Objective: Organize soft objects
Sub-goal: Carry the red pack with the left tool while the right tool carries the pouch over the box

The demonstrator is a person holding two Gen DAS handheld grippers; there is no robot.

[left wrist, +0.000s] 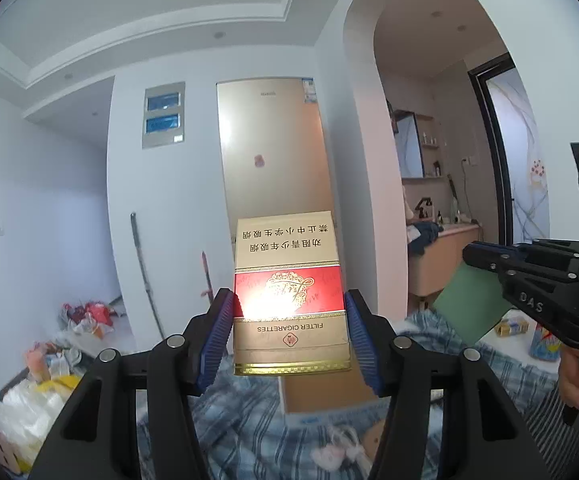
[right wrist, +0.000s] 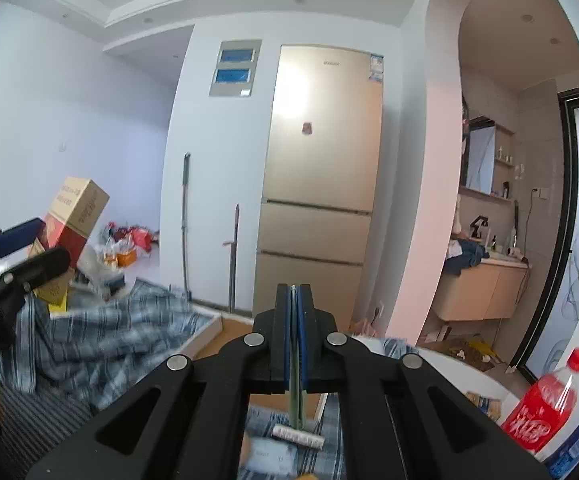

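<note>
White walls and a tall gold-coloured refrigerator are filling the background of my left wrist view, with an arched doorway to a washroom on the right. My left gripper is clenching a gold-and-red cigarette carton, upside down by its print, its blue ribbed pads pressing on both side faces. Below it a blue-and-white plaid cloth is lying rumpled around an open cardboard box. At the right edge my right gripper is pinching a flat pale-green sheet, near a white counter. Bags and clutter are sitting on the floor at the left.

Through the right wrist view, the same refrigerator is standing straight ahead. My right gripper is showing its jaws pressed together on the pale-green sheet, seen edge-on as a thin strip hanging down between the pads. Under it the plaid cloth is spreading to the left, beside the cardboard box. At the left edge my left gripper is holding the cigarette carton tilted. A red plastic soda bottle is standing on the white counter at the lower right.
</note>
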